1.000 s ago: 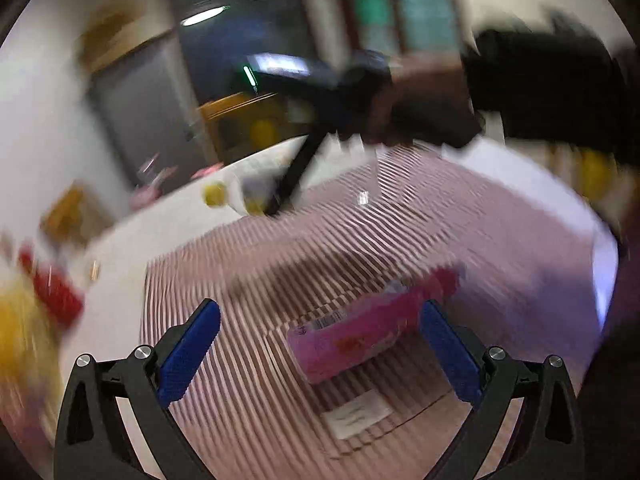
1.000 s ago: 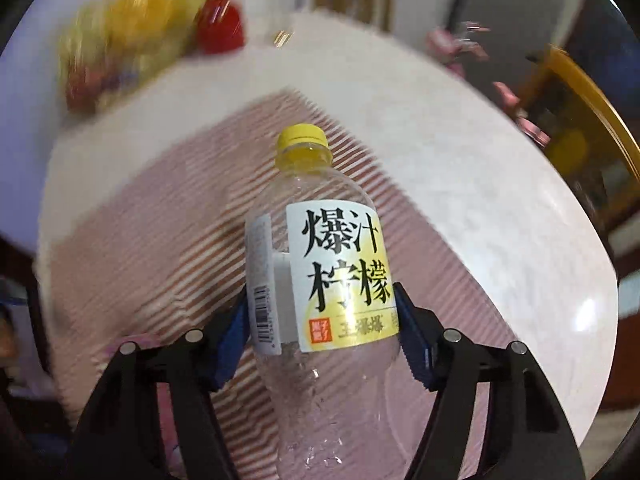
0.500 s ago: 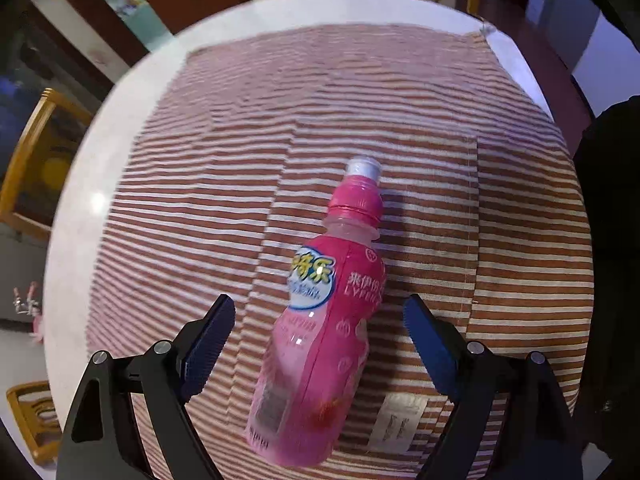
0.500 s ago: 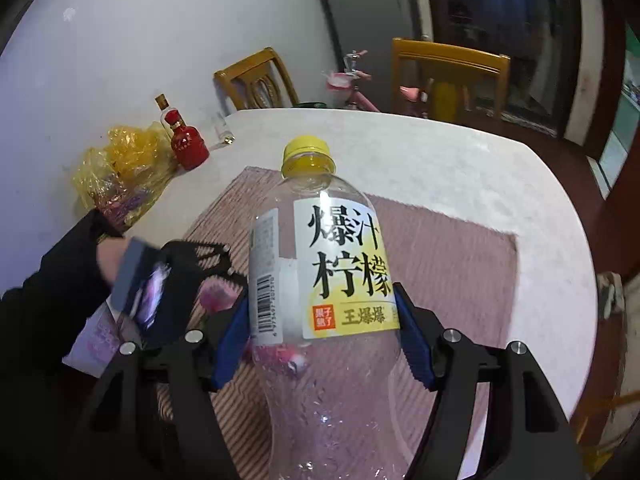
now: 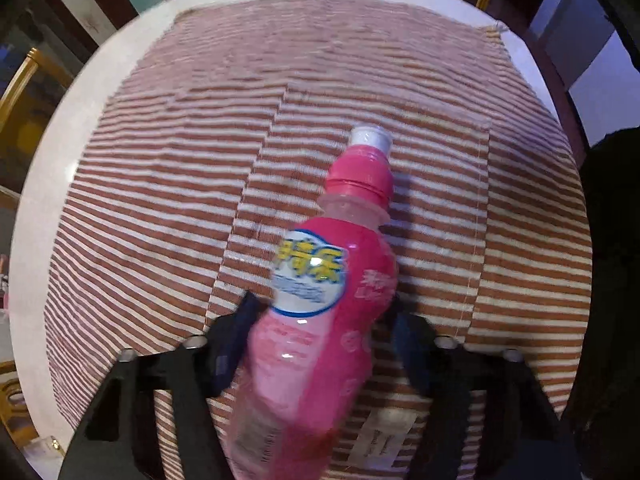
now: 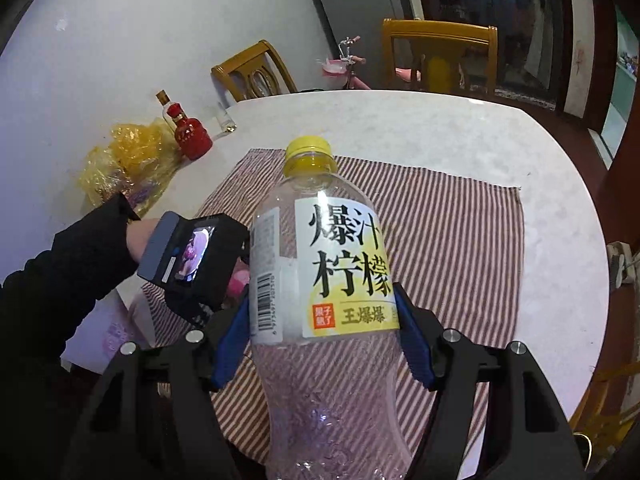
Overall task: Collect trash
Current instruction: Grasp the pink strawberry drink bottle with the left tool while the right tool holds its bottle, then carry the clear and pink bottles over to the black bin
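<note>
A pink drink bottle (image 5: 320, 320) with a white cap lies on the striped cloth (image 5: 160, 200), cap pointing away from me. My left gripper (image 5: 322, 304) points down over it, its jaws closing, and both blue pads now touch the bottle's sides. From the right wrist view that left gripper (image 6: 192, 256) sits low at the left, held by a hand in a black sleeve (image 6: 60, 272). My right gripper (image 6: 320, 296) is shut on a clear bottle (image 6: 332, 280) with a yellow cap and a white and yellow label, held above the table.
The cloth covers part of a round white table (image 6: 460, 128). At its far left edge stand a yellow plastic bag (image 6: 124, 160), a red bottle (image 6: 192, 136) and a small glass (image 6: 226, 122). Wooden chairs (image 6: 252, 72) (image 6: 440, 56) stand behind the table.
My left gripper swung down over the pink bottle and its jaws narrowed until they met the bottle's sides. My right gripper moved across with the clear bottle still in it.
</note>
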`<state>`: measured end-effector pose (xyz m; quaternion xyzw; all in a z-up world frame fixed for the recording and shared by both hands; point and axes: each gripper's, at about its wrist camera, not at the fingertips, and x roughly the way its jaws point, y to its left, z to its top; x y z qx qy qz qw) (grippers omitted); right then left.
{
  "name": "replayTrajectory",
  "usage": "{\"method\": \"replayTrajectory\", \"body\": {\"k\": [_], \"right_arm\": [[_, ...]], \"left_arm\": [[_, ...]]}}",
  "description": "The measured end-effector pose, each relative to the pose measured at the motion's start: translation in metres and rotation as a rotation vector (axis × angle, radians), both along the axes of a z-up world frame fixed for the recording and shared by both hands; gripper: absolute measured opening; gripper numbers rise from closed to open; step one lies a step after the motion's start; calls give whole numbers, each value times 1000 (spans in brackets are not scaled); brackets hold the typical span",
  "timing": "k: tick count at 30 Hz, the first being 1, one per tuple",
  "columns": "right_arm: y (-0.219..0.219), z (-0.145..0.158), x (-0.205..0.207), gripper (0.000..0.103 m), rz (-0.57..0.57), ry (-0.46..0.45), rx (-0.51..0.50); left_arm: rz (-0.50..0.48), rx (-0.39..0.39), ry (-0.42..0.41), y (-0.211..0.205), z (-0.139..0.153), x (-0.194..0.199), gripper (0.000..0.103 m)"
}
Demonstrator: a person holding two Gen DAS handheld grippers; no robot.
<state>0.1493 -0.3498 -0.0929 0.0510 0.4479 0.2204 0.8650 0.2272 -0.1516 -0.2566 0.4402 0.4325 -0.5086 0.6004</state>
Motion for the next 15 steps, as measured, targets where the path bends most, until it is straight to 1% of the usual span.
{"method": "replayTrajectory", "body": {"k": [1, 2, 3, 5, 6, 7, 9, 11, 12, 13, 15], "right_arm": [[1, 0, -1, 66, 0, -3, 6], [1, 1, -1, 66, 0, -6, 13], [1, 2, -2, 66, 0, -10, 20], [2, 3, -4, 66, -1, -16, 26], [2, 3, -5, 66, -1, -19, 28], [2, 4, -7, 66, -2, -22, 31], [1, 5, -10, 66, -5, -28, 35], [-2, 5, -12, 66, -17, -31, 41], [-4, 4, -13, 66, -28, -31, 49], [-6, 3, -14, 66, -35, -29, 56], [-8, -1, -15, 66, -45, -23, 69]], "left_arm": [[18, -23, -21, 4, 1, -3, 55], [41, -39, -16, 7, 1, -4, 53], [73, -55, -16, 11, 2, -4, 53], [166, -91, -24, 28, 3, -9, 52], [216, -109, -23, 34, 4, -4, 52], [290, -153, -15, 43, 7, -2, 52], [370, -219, -5, 52, 15, -3, 52], [477, -325, -14, 68, 31, -5, 52], [512, -363, -17, 73, 37, -7, 52], [562, -426, -24, 81, 48, -11, 52], [623, -519, -40, 93, 63, -22, 52]]}}
